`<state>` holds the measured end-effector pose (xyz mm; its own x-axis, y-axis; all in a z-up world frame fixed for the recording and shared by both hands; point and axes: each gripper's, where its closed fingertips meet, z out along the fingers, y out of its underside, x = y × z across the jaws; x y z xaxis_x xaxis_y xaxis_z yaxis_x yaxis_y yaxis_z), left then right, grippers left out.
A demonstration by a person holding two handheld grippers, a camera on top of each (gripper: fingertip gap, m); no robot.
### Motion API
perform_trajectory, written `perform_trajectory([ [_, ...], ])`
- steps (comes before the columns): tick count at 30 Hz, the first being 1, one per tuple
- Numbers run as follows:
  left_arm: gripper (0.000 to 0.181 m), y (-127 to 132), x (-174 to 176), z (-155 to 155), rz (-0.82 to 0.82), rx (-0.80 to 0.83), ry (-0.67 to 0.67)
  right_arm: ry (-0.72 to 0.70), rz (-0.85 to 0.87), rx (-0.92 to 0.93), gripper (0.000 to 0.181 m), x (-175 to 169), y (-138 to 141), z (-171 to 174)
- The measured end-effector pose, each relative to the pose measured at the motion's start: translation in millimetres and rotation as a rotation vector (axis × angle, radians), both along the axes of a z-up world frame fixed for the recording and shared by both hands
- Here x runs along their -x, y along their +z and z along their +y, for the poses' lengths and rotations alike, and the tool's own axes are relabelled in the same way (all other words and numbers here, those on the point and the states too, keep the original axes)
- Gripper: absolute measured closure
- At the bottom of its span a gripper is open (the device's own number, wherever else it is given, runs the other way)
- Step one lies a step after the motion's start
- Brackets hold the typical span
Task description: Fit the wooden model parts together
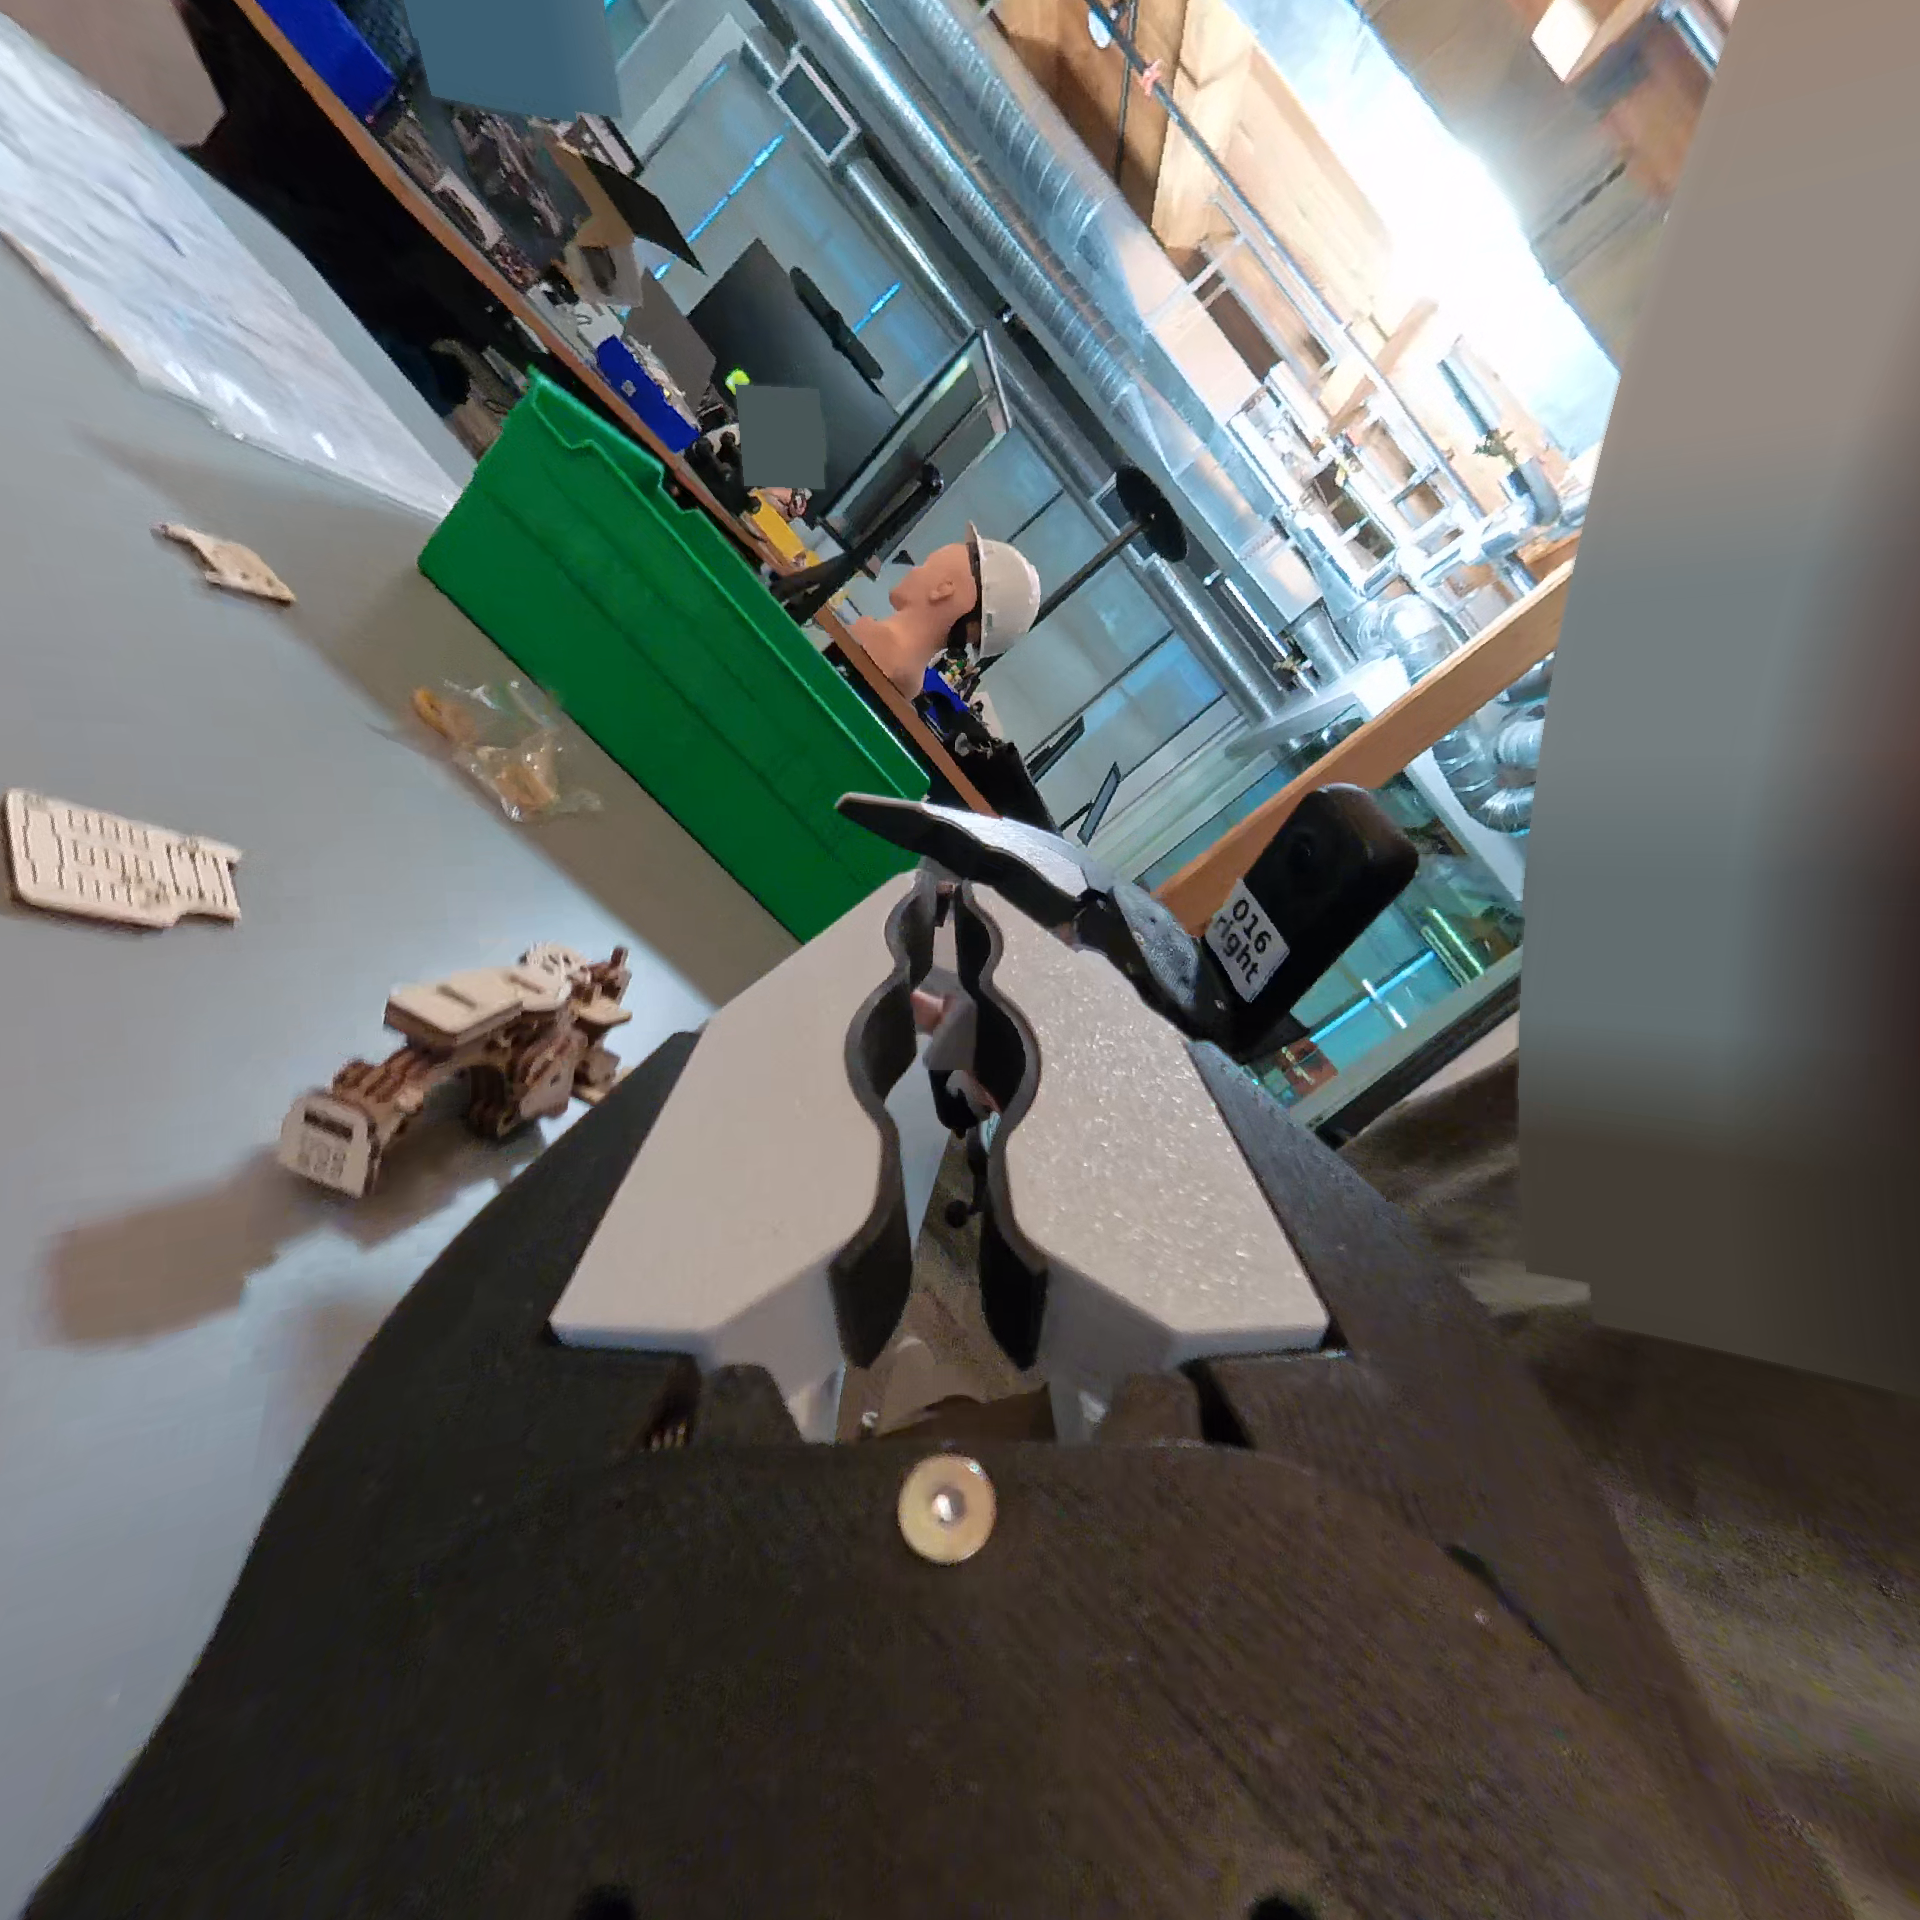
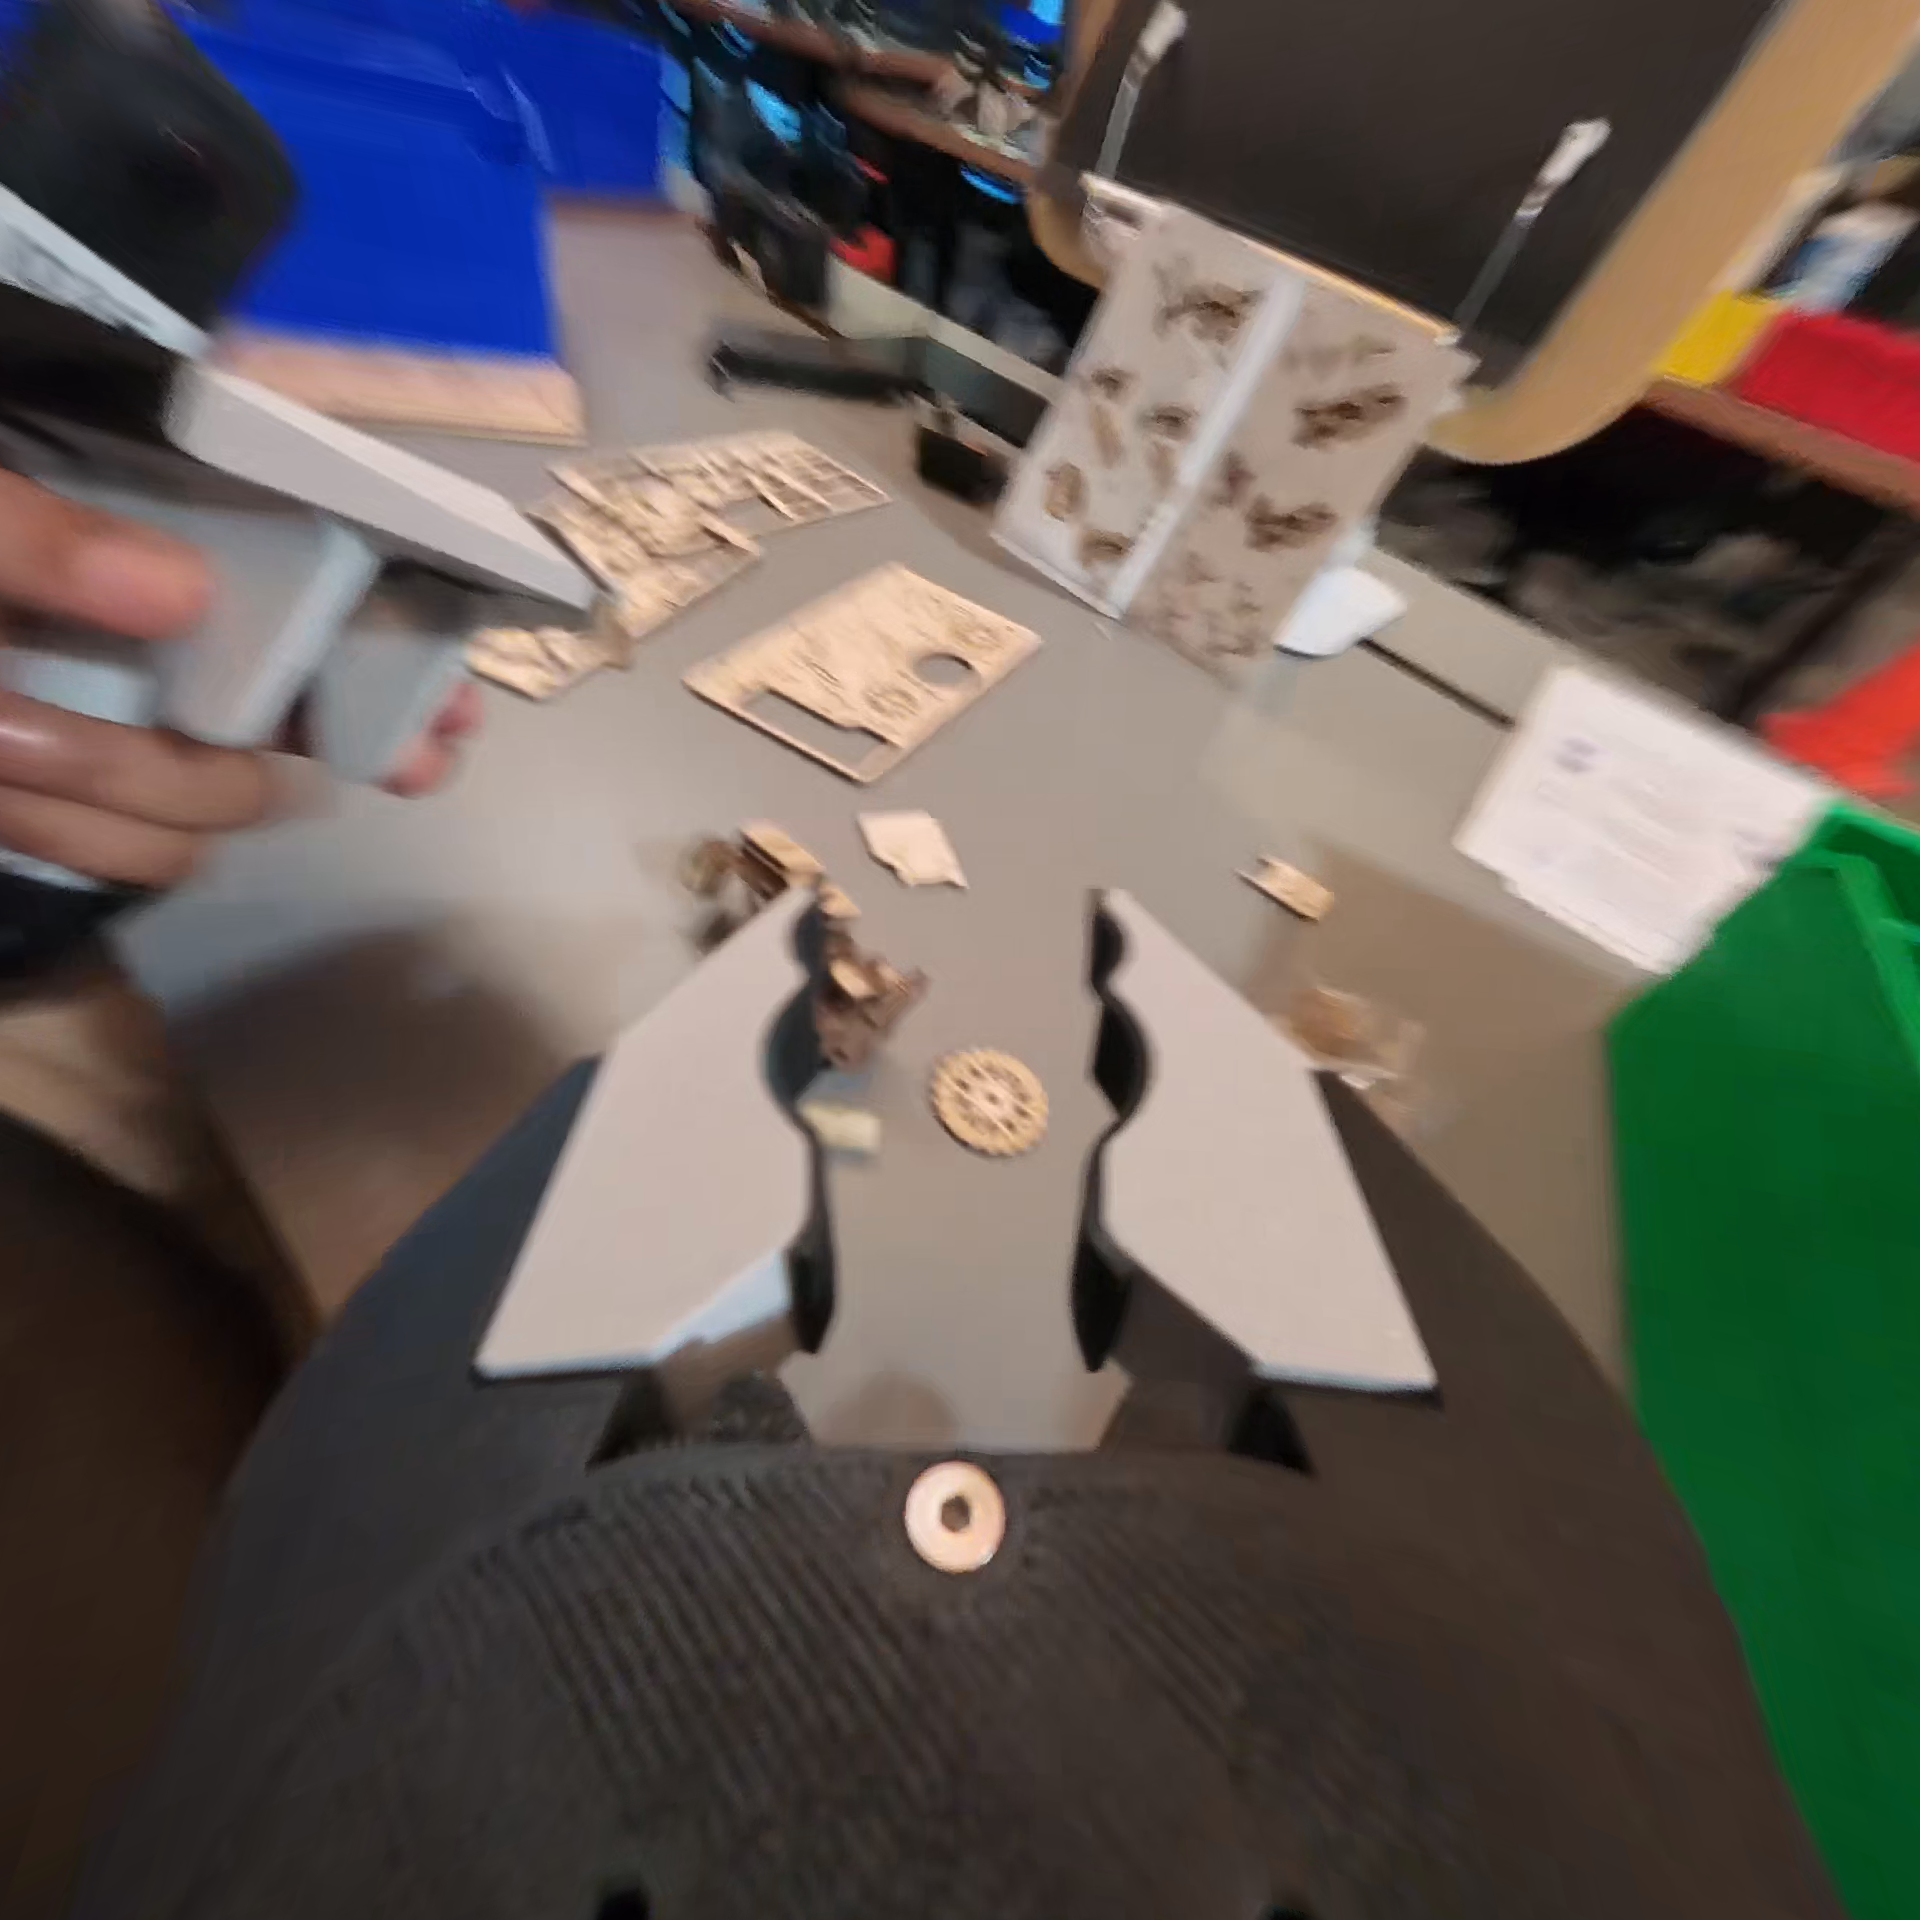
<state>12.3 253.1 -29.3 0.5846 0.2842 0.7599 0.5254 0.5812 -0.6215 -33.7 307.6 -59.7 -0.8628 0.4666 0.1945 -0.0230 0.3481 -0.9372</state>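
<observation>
In the left wrist view my left gripper (image 1: 938, 891) is raised off the grey table (image 1: 312, 727), its jaws closed together with nothing showing between them. A part-built wooden model (image 1: 468, 1049) lies on the table to its left. The right gripper (image 1: 987, 836) shows just beyond its tips. In the blurred right wrist view my right gripper (image 2: 951, 904) is open and empty above the table. Below it lie a round wooden gear (image 2: 989, 1101) and the dark wooden model (image 2: 857, 987). The left gripper (image 2: 582, 597) shows at the upper left, held by a hand (image 2: 94, 748).
A green bin (image 1: 665, 665) stands behind the model, at the right edge in the right wrist view (image 2: 1766, 1247). Flat wooden part sheets (image 2: 862, 665), loose pieces (image 2: 914, 847), a plastic bag (image 1: 509, 748), an upright booklet (image 2: 1226, 457) and a paper sheet (image 2: 1631, 810) are on the table.
</observation>
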Motion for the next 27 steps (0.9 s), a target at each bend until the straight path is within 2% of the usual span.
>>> perform_trajectory([
  [1,0.179,6.1,2.7,-0.8,0.019,0.013,-0.009,0.032,-0.05,0.002,0.119,-0.2,-0.5,-4.1],
  [3,0.179,16.6,8.2,-0.4,0.065,0.067,-0.036,0.058,-0.107,-0.05,0.095,6.0,-9.7,-8.6],
  [4,0.179,21.7,11.0,-0.4,0.095,0.097,-0.049,0.043,-0.097,-0.035,0.095,12.9,-8.2,-10.8],
  [5,0.179,26.1,14.3,-0.9,0.126,0.128,-0.061,0.025,-0.104,0.033,0.114,18.7,-0.1,-15.3],
  [6,0.179,29.2,17.7,-2.1,0.149,0.155,-0.069,0.02,-0.129,0.148,0.14,22.5,16.1,-18.9],
  [8,0.179,34.7,22.6,-6.3,0.185,0.167,-0.069,0.13,-0.19,0.483,0.151,15.6,65.5,-17.2],
  [9,0.18,34.4,23.0,-8.4,0.191,0.162,-0.064,0.183,-0.221,0.65,0.14,13.3,88.8,-8.1],
  [10,0.18,31.1,21.0,-9.2,0.186,0.155,-0.065,0.179,-0.234,0.732,0.128,18.3,99.2,1.0],
  [11,0.18,25.5,17.1,-9.0,0.176,0.148,-0.073,0.125,-0.216,0.681,0.117,26.7,91.2,5.0],
  [13,0.18,12.4,11.4,-9.2,0.151,0.134,-0.076,0.057,-0.018,0.354,0.095,31.0,55.0,4.4],
  [14,0.18,7.6,10.4,-8.7,0.135,0.12,-0.082,0.003,0.09,0.254,0.084,32.6,46.1,6.5],
  [15,0.18,4.9,9.8,-7.3,0.12,0.102,-0.095,-0.058,0.193,0.235,0.082,32.7,48.2,9.8],
  [16,0.18,4.0,9.6,-5.3,0.112,0.086,-0.11,-0.096,0.258,0.296,0.095,27.8,57.9,13.1],
  [17,0.179,3.4,9.4,-3.2,0.112,0.081,-0.122,-0.069,0.261,0.393,0.095,16.8,68.0,13.0],
  [19,0.179,1.6,7.1,2.0,0.12,0.086,-0.147,0.021,0.117,0.576,0.118,1.8,77.1,10.8],
  [20,0.179,0.9,5.5,4.2,0.122,0.085,-0.157,0.085,0.027,0.614,0.137,-5.2,75.2,7.3],
  [21,0.18,1.1,4.2,5.6,0.122,0.075,-0.163,0.167,-0.049,0.616,0.149,-14.1,70.8,1.8],
  [22,0.179,2.5,2.9,6.6,0.12,0.053,-0.17,0.234,-0.11,0.596,0.151,-21.5,64.9,-3.6],
  [25,0.179,10.1,2.3,6.6,0.11,-0.04,-0.173,0.263,-0.251,0.576,0.133,-25.2,50.8,-14.4],
  [27,0.179,14.3,2.2,6.5,0.098,-0.103,-0.175,0.287,-0.348,0.613,0.14,-31.0,48.1,-21.5],
])
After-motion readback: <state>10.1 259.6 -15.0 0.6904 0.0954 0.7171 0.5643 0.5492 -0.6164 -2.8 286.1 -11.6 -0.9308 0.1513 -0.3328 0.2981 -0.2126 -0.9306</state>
